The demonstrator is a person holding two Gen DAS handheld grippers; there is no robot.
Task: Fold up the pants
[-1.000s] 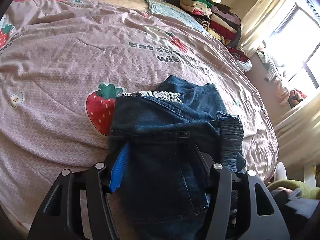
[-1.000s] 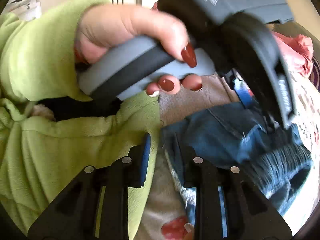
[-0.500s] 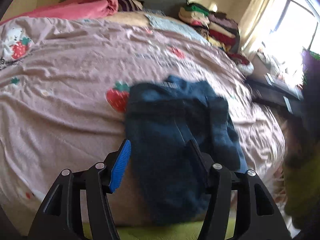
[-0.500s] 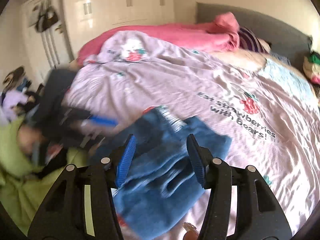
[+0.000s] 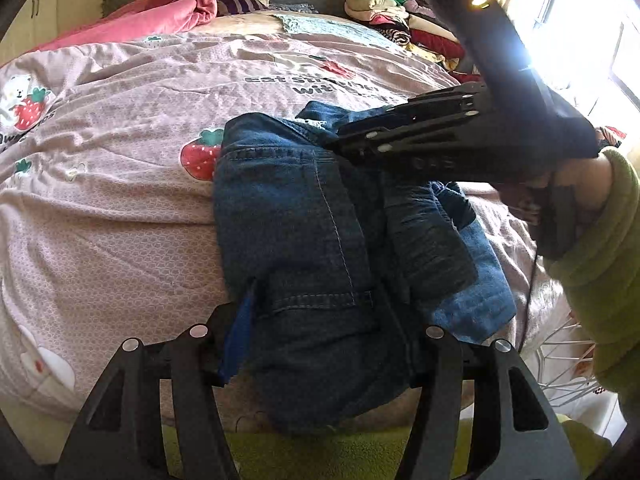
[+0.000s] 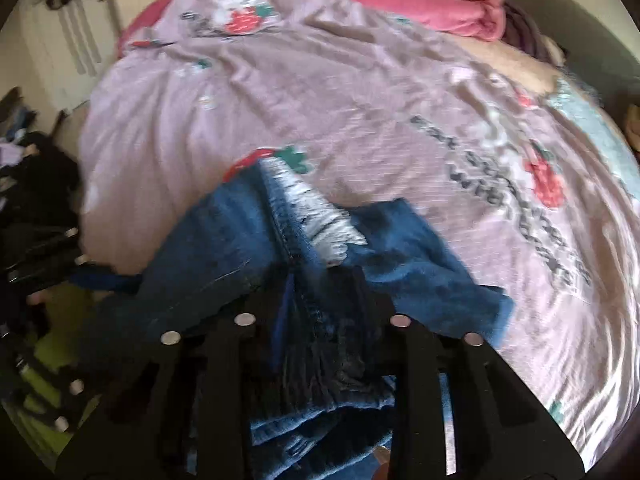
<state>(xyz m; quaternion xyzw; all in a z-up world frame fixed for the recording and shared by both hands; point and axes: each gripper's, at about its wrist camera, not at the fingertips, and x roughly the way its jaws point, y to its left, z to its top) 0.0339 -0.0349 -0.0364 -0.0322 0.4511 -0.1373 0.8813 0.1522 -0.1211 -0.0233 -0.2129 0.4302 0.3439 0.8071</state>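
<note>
Both tongs (image 5: 320, 320) (image 6: 324, 300) grip folded jeans (image 5: 304, 216).

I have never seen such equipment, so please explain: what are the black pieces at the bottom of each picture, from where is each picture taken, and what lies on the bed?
The black pieces are two-finger grippers, each held in one of a person's hands. A camera sits on each gripper and looks along its fingers, so you get one picture per hand.

In the left picture, the left gripper has the folded jeans between its fingers. The right gripper reaches in from the side, held by a hand in a green sleeve.

In the right picture, that right gripper is closing on a bunched part of the jeans.

The jeans lie on a bedspread printed with strawberries. More clothes are stacked behind.
</note>
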